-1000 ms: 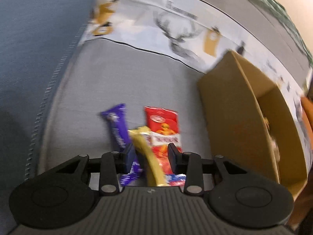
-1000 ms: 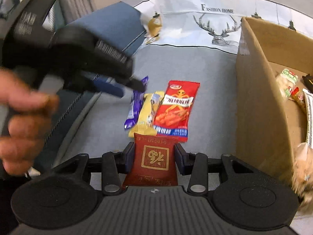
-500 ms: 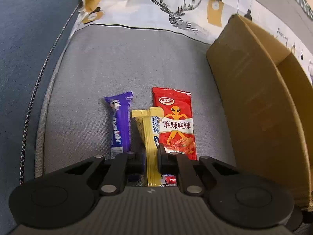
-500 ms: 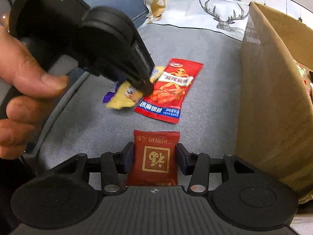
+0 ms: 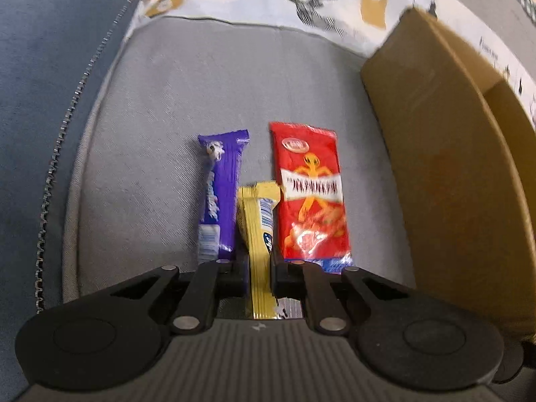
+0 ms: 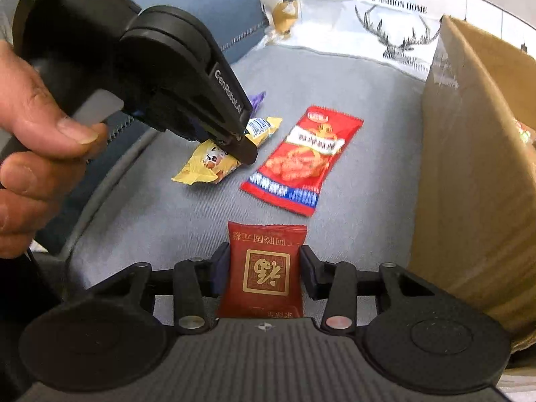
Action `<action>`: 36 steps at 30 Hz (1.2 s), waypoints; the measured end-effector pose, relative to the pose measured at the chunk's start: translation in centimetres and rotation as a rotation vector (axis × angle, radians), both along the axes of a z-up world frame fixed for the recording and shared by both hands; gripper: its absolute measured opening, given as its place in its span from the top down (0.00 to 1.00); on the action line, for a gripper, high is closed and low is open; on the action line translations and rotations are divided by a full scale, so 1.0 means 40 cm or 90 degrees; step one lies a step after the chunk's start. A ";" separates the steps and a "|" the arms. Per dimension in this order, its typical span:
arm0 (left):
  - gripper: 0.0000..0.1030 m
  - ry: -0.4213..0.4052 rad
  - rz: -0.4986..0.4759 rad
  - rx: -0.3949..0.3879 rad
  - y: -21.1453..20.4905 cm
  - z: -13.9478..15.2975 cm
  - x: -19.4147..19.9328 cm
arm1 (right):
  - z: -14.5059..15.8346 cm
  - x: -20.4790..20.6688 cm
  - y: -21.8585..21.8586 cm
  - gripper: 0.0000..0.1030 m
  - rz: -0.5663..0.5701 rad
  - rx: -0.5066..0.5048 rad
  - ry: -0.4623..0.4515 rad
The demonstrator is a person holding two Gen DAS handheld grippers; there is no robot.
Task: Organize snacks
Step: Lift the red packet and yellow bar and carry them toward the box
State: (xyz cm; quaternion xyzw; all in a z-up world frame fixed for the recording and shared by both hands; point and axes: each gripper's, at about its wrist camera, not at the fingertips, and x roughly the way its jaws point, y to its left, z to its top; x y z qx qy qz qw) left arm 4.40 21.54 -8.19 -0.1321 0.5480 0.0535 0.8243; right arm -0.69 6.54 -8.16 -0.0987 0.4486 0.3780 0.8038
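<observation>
Right gripper [image 6: 264,268] closing around a dark red packet [image 6: 264,268]; beyond, the left gripper [image 6: 243,152] pinches a yellow snack [image 6: 207,164] beside a red pouch [image 6: 301,160]

A yellow bar [image 5: 259,234] stood on edge, pinched between the left fingers [image 5: 234,276], its far end resting on the grey cushion [image 5: 167,100]. Just to its left a purple bar [image 5: 219,194] lay flat, lengthwise. Just right of it lay a red pack [image 5: 310,194] with an orange figure printed on it, flat too, near the side of the cardboard box [image 5: 435,167]. A dark red sachet [image 6: 264,271] with a gold square emblem sat between the closing right fingers [image 6: 310,273], below the red pack and apart from it.
</observation>
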 end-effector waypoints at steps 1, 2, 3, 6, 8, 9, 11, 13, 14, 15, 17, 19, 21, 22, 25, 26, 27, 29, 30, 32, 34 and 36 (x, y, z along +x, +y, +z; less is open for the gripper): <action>0.88 0.001 -0.006 0.003 -0.004 -0.001 0.001 | -0.001 -0.002 0.002 0.55 0.002 -0.002 -0.002; 0.88 0.002 -0.009 0.005 -0.006 -0.002 0.002 | -0.001 -0.003 0.003 0.55 0.002 -0.002 -0.003; 0.88 0.001 -0.011 0.004 -0.005 -0.003 0.001 | -0.003 -0.004 0.004 0.55 0.002 -0.003 -0.003; 0.88 -0.001 -0.013 0.004 -0.005 -0.003 0.001 | -0.004 -0.008 0.006 0.55 0.004 -0.004 -0.005; 0.89 -0.008 -0.011 0.006 -0.005 0.001 -0.003 | -0.003 -0.011 0.009 0.55 0.004 -0.005 -0.007; 0.89 -0.017 -0.010 0.004 -0.004 0.006 -0.006 | -0.002 -0.012 0.009 0.56 0.004 -0.004 -0.008; 0.89 -0.039 -0.008 -0.002 -0.002 0.020 -0.009 | 0.005 -0.015 0.006 0.56 -0.001 0.001 -0.012; 0.89 -0.064 0.000 -0.001 -0.003 0.039 -0.015 | 0.016 -0.016 0.001 0.56 -0.007 0.012 -0.019; 0.89 -0.075 0.005 0.000 -0.005 0.048 -0.019 | 0.024 -0.018 -0.002 0.56 -0.010 0.021 -0.025; 0.89 -0.088 0.013 0.000 -0.005 0.059 -0.023 | 0.032 -0.020 -0.006 0.56 -0.013 0.029 -0.035; 0.89 -0.112 0.029 -0.005 -0.002 0.079 -0.034 | 0.049 -0.030 -0.014 0.56 -0.014 0.042 -0.058; 0.89 -0.143 0.042 -0.012 -0.003 0.101 -0.050 | 0.067 -0.040 -0.021 0.56 -0.012 0.054 -0.084; 0.89 -0.170 0.052 -0.015 -0.005 0.122 -0.068 | 0.088 -0.052 -0.031 0.56 -0.013 0.069 -0.110; 0.89 -0.184 0.055 -0.017 -0.007 0.133 -0.078 | 0.099 -0.057 -0.036 0.56 -0.014 0.077 -0.120; 0.89 -0.220 0.058 -0.020 -0.012 0.160 -0.099 | 0.131 -0.070 -0.056 0.57 -0.016 0.102 -0.142; 0.89 -0.231 0.058 -0.022 -0.012 0.167 -0.106 | 0.145 -0.074 -0.061 0.57 -0.015 0.109 -0.149; 0.89 -0.241 0.060 -0.024 -0.013 0.175 -0.112 | 0.157 -0.076 -0.065 0.57 -0.015 0.113 -0.158; 0.89 -0.260 0.065 -0.033 -0.010 0.188 -0.122 | 0.186 -0.081 -0.077 0.57 -0.014 0.125 -0.179; 0.89 -0.268 0.070 -0.039 -0.008 0.193 -0.125 | 0.199 -0.082 -0.084 0.57 -0.014 0.131 -0.187; 0.89 -0.278 0.079 -0.046 -0.008 0.202 -0.126 | 0.231 -0.078 -0.100 0.56 -0.018 0.145 -0.205; 0.89 -0.284 0.080 -0.044 -0.014 0.205 -0.122 | 0.258 -0.062 -0.115 0.57 -0.025 0.155 -0.204; 0.89 -0.287 0.076 -0.044 -0.023 0.209 -0.116 | 0.291 -0.035 -0.138 0.56 -0.039 0.177 -0.189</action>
